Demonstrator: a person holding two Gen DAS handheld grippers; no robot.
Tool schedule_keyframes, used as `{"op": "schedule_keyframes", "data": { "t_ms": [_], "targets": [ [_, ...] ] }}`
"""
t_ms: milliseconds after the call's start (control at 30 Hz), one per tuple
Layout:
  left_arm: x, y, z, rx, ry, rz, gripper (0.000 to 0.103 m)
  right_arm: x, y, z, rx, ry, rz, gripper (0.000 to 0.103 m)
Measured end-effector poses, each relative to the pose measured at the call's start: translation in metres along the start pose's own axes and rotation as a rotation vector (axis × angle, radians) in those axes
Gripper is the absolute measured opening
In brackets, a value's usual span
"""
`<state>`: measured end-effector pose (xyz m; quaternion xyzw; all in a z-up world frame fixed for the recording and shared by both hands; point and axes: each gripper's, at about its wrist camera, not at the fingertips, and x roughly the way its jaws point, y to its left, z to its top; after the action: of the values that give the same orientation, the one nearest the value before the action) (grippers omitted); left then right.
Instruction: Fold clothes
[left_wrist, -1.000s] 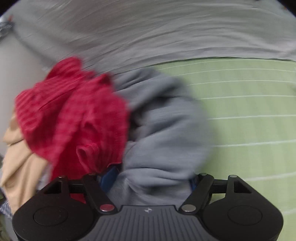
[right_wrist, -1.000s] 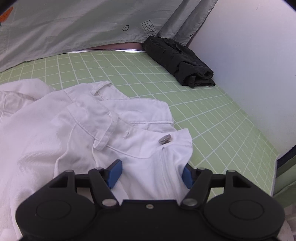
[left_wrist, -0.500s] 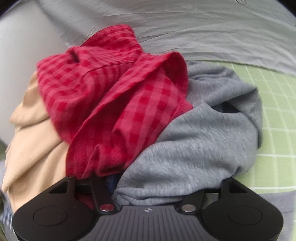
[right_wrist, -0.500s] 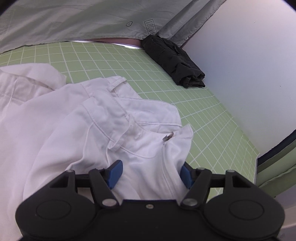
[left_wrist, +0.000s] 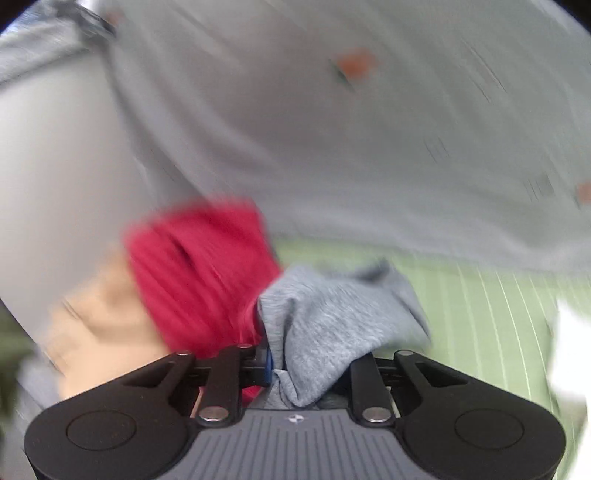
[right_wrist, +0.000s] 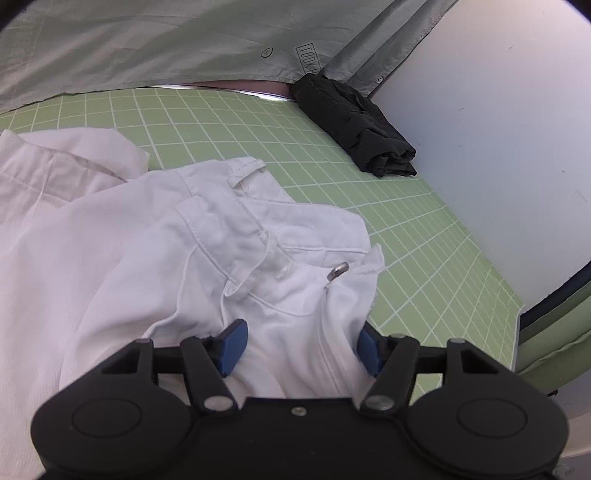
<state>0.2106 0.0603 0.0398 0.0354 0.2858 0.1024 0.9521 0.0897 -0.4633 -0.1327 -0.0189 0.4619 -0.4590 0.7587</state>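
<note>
The left gripper is now pulling back from the pile, its fingers closed on the grey sweatshirt, which is lifting away from the red checked shirt and beige garment; this view is blurring. The right gripper is hovering wide open over the white trousers, gripping nothing. Everything is lying on a green grid mat, with a grey sheet behind, a folded black garment by the white wall.
</note>
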Motion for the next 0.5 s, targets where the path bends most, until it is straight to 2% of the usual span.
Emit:
{"op": "schedule_keyframes", "data": {
  "t_ms": [100,167,233,267,333,400,467,500],
  "targets": [
    [-0.004,0.042,0.046,-0.014,-0.168,0.162,0.022,0.000,-0.001,-0.001,0.007,-0.002,0.004,0.065],
    [-0.001,0.069,0.069,-0.038,-0.227,0.254,0.022,0.000,0.000,-0.001,0.008,-0.005,0.003,0.065],
    [0.018,0.085,0.082,-0.084,-0.194,0.306,0.023,0.000,0.001,-0.002,0.009,-0.008,-0.001,0.065],
    [0.030,0.087,0.079,-0.097,-0.137,0.314,0.025,0.000,0.002,-0.002,0.008,-0.009,-0.005,0.065],
    [0.057,0.089,0.067,-0.118,-0.005,0.320,0.043,0.000,0.004,-0.003,0.006,-0.011,-0.013,0.065],
    [0.074,0.088,0.039,-0.149,0.129,0.276,0.050,0.000,0.005,-0.002,0.001,-0.007,-0.018,0.065],
    [0.072,0.083,0.017,-0.173,0.167,0.219,0.061,-0.002,0.003,0.000,0.007,0.002,-0.013,0.065],
    [0.068,0.079,0.011,-0.169,0.164,0.206,0.075,-0.003,0.002,0.000,0.014,0.004,-0.005,0.065]
  ]
}}
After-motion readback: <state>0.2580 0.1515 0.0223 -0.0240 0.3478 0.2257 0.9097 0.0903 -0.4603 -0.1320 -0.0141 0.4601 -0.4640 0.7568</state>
